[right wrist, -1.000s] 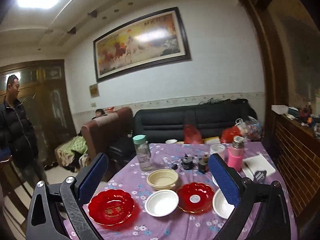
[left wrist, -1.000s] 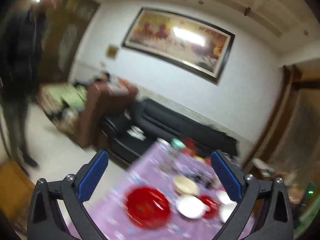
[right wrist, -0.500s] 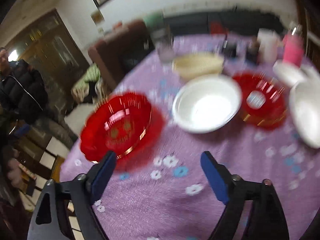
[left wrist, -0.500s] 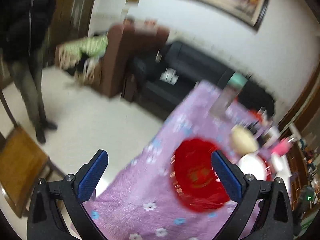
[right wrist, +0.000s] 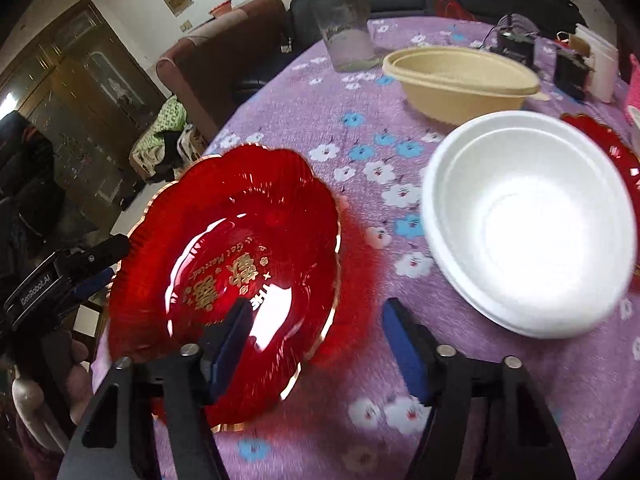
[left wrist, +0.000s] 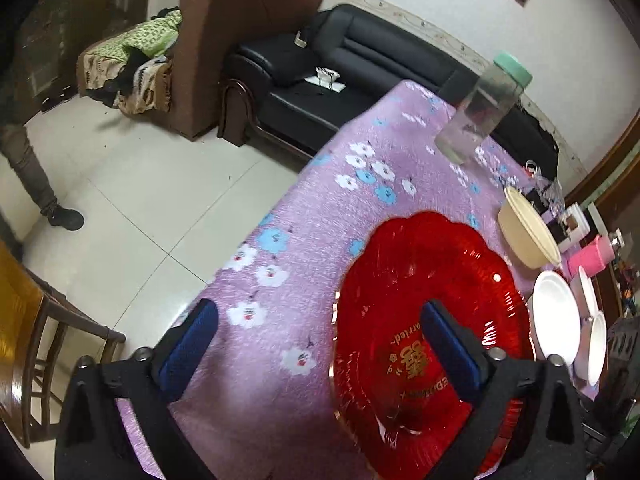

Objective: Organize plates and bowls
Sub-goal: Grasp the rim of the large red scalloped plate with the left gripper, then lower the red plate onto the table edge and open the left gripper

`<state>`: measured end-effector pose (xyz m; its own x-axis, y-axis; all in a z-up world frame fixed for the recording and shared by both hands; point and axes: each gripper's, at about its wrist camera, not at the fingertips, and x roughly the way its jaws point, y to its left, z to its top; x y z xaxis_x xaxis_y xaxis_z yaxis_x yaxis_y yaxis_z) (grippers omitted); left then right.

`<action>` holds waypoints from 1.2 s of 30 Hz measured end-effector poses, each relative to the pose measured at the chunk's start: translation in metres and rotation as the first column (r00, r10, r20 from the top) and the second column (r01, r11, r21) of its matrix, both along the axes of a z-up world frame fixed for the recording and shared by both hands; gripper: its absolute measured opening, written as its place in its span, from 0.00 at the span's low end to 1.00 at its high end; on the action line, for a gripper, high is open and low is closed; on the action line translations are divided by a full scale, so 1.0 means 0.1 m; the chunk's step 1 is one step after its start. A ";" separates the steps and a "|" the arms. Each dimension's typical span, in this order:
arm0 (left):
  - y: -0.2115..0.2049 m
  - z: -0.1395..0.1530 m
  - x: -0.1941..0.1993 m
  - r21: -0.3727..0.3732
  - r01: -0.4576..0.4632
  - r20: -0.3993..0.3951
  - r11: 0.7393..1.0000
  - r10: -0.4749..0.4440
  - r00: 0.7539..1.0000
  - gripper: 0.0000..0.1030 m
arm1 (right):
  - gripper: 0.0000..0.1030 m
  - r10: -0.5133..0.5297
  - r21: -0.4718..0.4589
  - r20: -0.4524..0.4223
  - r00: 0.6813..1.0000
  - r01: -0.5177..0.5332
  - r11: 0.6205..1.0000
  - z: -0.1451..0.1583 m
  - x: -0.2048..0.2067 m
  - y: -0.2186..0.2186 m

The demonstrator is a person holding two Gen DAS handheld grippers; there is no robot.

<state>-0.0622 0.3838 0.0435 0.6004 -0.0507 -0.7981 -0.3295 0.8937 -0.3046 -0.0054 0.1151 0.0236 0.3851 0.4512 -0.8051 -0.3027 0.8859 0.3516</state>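
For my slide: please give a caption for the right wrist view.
Open right gripper straddles the red plate rim beside a white bowl.

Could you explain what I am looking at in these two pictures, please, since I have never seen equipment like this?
No robot arm here: a person holds a two-finger gripper in each hand, and each carries a fisheye camera looking along its blue-padded fingers. One picture is from the left gripper, the other from the right gripper. Both are open and hold nothing. They straddle opposite rims of the large red plate, one finger over its inside, one outside. It lies on a table with a purple flowered cloth. Beside it sit a white bowl, a beige bowl, another red plate and a clear jar.
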 end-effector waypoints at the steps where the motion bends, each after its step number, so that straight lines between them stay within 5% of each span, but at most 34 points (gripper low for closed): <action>1: -0.02 -0.04 0.04 -0.001 0.016 -0.019 1.000 -0.016 1.000 0.77 | 0.59 0.003 -0.002 -0.008 1.000 -0.003 1.000 -0.03 0.03 0.03; 5: -0.12 -0.09 0.09 0.053 0.044 -0.049 0.998 -0.042 0.998 0.59 | 0.55 0.011 -0.024 0.007 1.000 -0.011 1.000 -0.05 0.06 0.09; 9: -0.18 -0.11 0.12 0.049 0.071 -0.055 0.996 -0.068 0.996 0.14 | 0.37 0.019 -0.030 0.013 1.000 -0.018 0.999 -0.05 0.08 0.15; 15: -0.16 -0.07 0.07 0.050 0.033 -0.047 0.998 -0.031 0.998 0.10 | 0.15 -0.007 -0.022 0.014 1.000 0.007 1.000 -0.04 0.07 0.11; 27: -0.21 0.76 -0.17 0.054 0.027 0.108 0.998 -0.033 0.994 0.10 | 0.15 -0.014 0.045 0.191 0.981 0.005 0.999 0.74 -0.14 -0.01; 32: -0.38 1.18 -0.26 0.114 0.040 0.171 0.993 -0.060 0.983 0.10 | 0.15 -0.010 0.052 0.277 0.961 -0.005 0.999 1.12 -0.28 -0.11; 36: -0.49 1.21 -0.25 0.153 0.058 0.173 0.987 -0.085 0.981 0.10 | 0.15 -0.015 0.066 0.256 0.967 -0.002 0.998 1.13 -0.30 -0.17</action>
<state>-0.0868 0.3351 0.1650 0.7329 0.0106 -0.6802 -0.2150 0.9522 -0.2168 -0.0357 0.0981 0.1369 0.5779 0.4961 -0.6480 -0.3841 0.8659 0.3204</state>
